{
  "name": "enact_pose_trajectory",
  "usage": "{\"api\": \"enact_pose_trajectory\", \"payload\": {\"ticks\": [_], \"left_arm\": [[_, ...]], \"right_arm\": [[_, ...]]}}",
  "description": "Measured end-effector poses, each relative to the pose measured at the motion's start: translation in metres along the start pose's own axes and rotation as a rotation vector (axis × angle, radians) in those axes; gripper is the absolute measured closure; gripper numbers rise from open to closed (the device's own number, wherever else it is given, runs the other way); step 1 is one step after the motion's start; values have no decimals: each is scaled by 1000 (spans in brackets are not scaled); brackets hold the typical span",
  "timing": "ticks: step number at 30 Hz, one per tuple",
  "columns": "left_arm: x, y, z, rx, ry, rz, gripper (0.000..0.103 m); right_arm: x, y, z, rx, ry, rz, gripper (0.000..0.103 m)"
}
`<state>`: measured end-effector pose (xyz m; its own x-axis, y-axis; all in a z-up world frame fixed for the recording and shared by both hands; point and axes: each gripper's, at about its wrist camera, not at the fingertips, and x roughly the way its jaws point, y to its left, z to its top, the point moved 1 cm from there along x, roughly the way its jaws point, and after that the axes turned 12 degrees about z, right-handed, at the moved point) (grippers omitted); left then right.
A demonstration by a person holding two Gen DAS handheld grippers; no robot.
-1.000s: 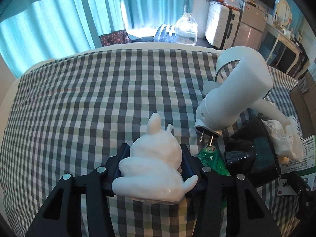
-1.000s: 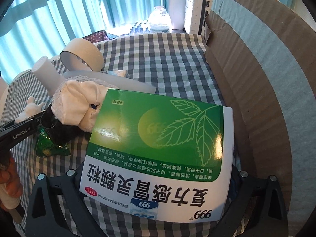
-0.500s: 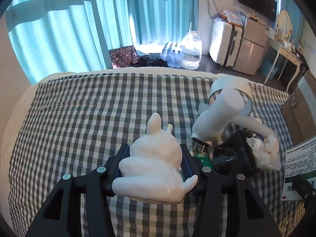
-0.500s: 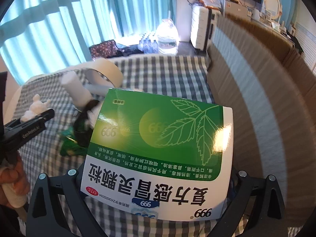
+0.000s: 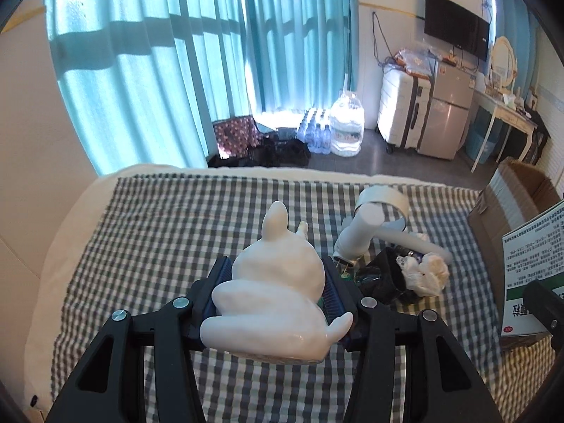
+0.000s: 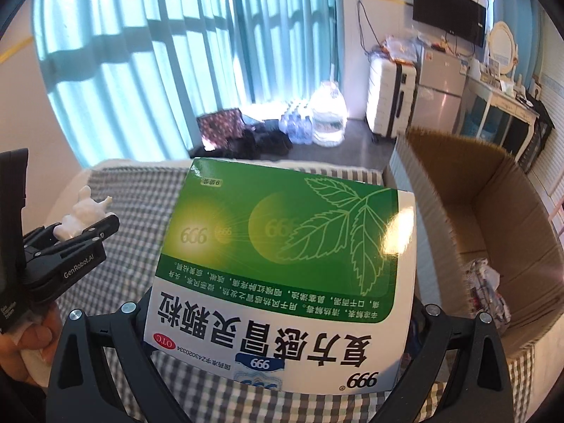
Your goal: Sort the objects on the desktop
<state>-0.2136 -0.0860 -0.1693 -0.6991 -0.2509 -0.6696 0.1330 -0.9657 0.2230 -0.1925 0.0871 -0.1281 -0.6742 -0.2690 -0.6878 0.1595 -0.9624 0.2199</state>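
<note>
My left gripper (image 5: pixel 275 282) is shut on a white rabbit figurine (image 5: pixel 275 292) and holds it well above the checked tablecloth (image 5: pixel 169 232). It also shows in the right wrist view (image 6: pixel 81 218). My right gripper (image 6: pixel 282 320) is shut on a green and white medicine box (image 6: pixel 282 264), held in the air beside an open cardboard box (image 6: pixel 469 218). The medicine box also shows at the right edge of the left wrist view (image 5: pixel 532 264).
On the cloth lie a white hair dryer (image 5: pixel 363 236), a roll of tape (image 5: pixel 384 201), a black object (image 5: pixel 384 278) and crumpled white cloth (image 5: pixel 426 271). The cardboard box (image 5: pixel 507 197) holds a patterned bundle (image 6: pixel 486 289). Beyond the table are water bottles, a suitcase and a fridge.
Both grippers have risen with their loads; the table items look smaller and farther. The right gripper has moved toward the cardboard box, whose inside now shows.
</note>
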Motion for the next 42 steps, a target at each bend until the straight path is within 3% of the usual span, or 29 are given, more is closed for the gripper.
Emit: {"api": "enact_pose_trajectory", "payload": {"ticks": [22,33,42], "left_arm": [[-149,45,16,-84,-188,-53,51],[-186,52,14,-107,-224,-56,51],[-208,35,16,-108,-251,-86,51]], "right_arm": [[-126,49,1,-82,-160,34,5],[-168,60,1,-112,-226,40,5],[-198,49,3,-122,-268,18,5]]}}
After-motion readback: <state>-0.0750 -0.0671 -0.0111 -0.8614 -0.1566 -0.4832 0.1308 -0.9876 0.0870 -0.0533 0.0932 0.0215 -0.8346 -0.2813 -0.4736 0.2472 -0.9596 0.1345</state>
